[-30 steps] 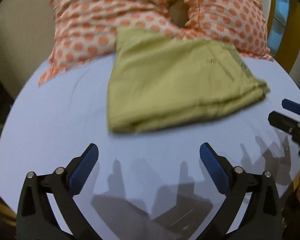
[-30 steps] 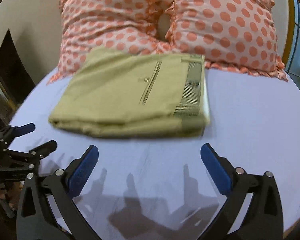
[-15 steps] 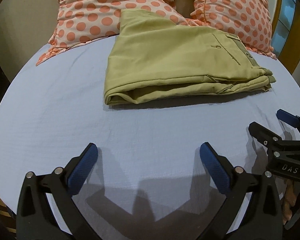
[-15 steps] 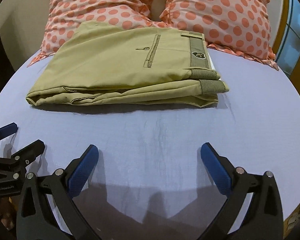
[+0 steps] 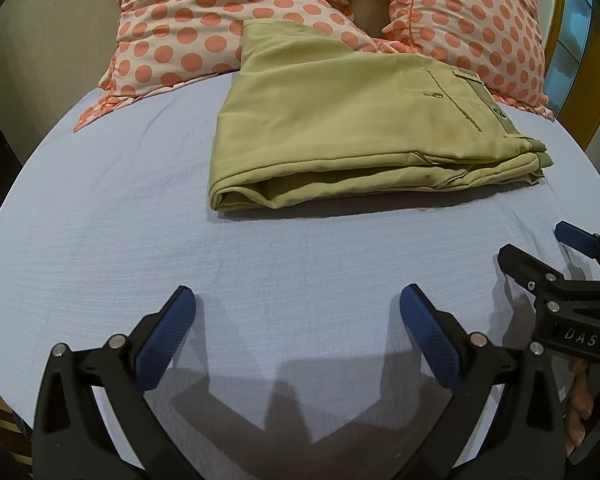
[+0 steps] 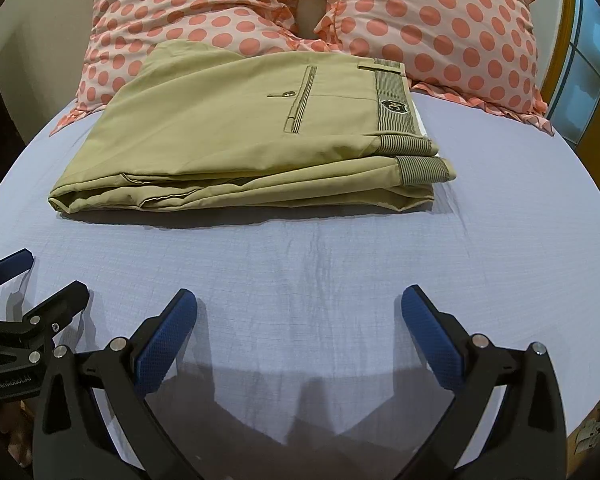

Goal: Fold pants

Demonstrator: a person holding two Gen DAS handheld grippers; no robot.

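The khaki pants (image 5: 340,128) lie folded in a flat stack on the light blue bed sheet (image 5: 120,220), their far edge against the pillows. In the right wrist view the pants (image 6: 236,140) show a back pocket and striped waistband on the right. My left gripper (image 5: 296,308) is open and empty, over bare sheet well in front of the pants. My right gripper (image 6: 300,308) is open and empty, also short of the pants. Each gripper shows at the edge of the other's view: the right gripper (image 5: 540,252), the left gripper (image 6: 48,276).
Two pink pillows with orange dots (image 6: 420,20) lean at the head of the bed behind the pants. A wall stands at the left (image 5: 40,40). A wooden frame and window (image 6: 580,60) are at the right. The sheet's front edge drops off below the grippers.
Both grippers have drawn back from the pants and steadied. The views have sharpened from blur. The pants have not moved in the last half second.
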